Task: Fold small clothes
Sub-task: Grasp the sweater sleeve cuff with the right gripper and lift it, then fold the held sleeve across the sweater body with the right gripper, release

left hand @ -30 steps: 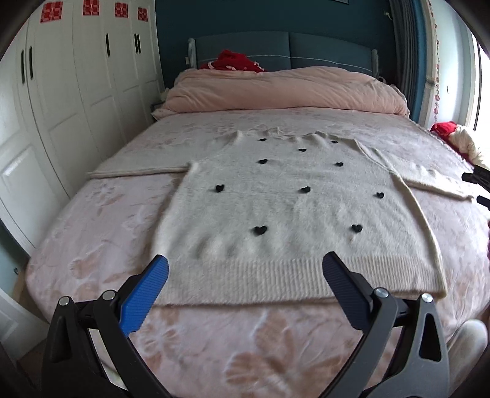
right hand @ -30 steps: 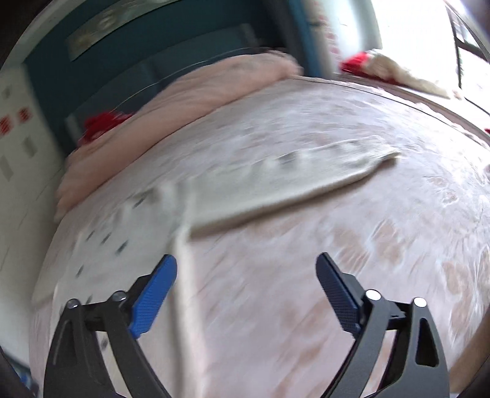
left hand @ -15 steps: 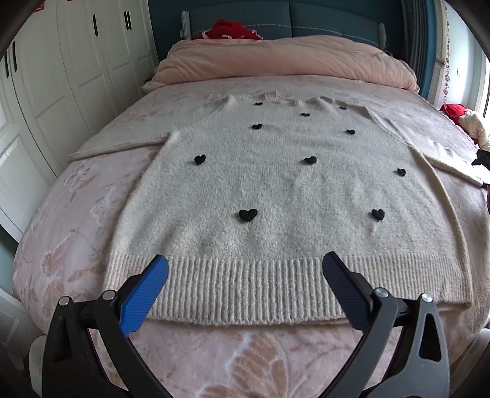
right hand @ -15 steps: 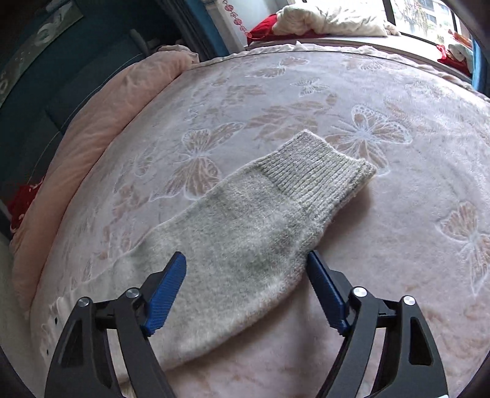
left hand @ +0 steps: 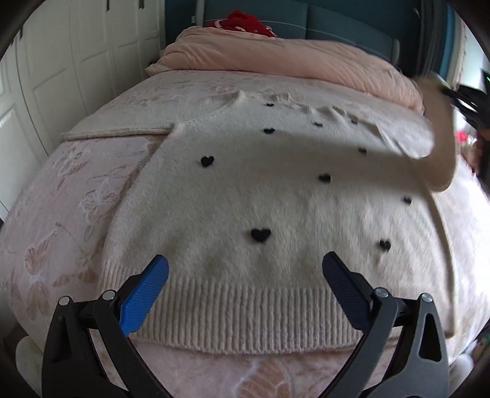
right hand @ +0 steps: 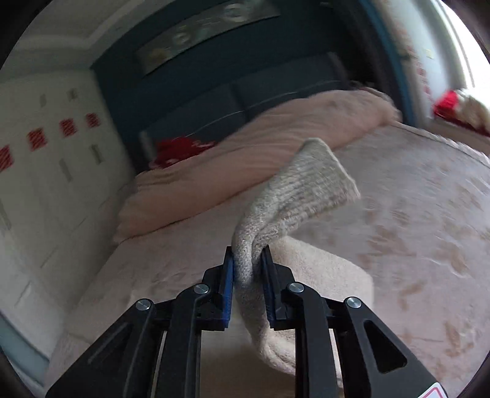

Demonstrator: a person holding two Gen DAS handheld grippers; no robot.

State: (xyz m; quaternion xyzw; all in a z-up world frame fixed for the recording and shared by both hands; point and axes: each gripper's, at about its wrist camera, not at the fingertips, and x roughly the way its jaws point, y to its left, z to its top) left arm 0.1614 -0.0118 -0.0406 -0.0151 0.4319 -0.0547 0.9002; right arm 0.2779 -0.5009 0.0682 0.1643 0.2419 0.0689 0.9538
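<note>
A cream sweater (left hand: 260,196) with small black hearts lies flat on the bed, its ribbed hem nearest me. My left gripper (left hand: 245,275) is open and empty, hovering just over the hem. My right gripper (right hand: 248,269) is shut on the sweater's right sleeve (right hand: 300,189) near the ribbed cuff and holds it lifted off the bed. In the left wrist view the lifted sleeve (left hand: 441,144) hangs at the right, over the sweater's right shoulder, with the right gripper (left hand: 462,101) blurred above it. The left sleeve (left hand: 116,130) lies flat out to the left.
The pink butterfly-patterned bedspread (left hand: 61,214) covers the bed. A rolled pink duvet (left hand: 291,61) and a red garment (left hand: 242,23) lie at the headboard. White wardrobes (left hand: 61,76) stand at the left. Red and white clothes (right hand: 459,107) lie by the window.
My right gripper has closed on the right sleeve and lifted it up and inward over the sweater. My left gripper has moved closer to the hem and stays open.
</note>
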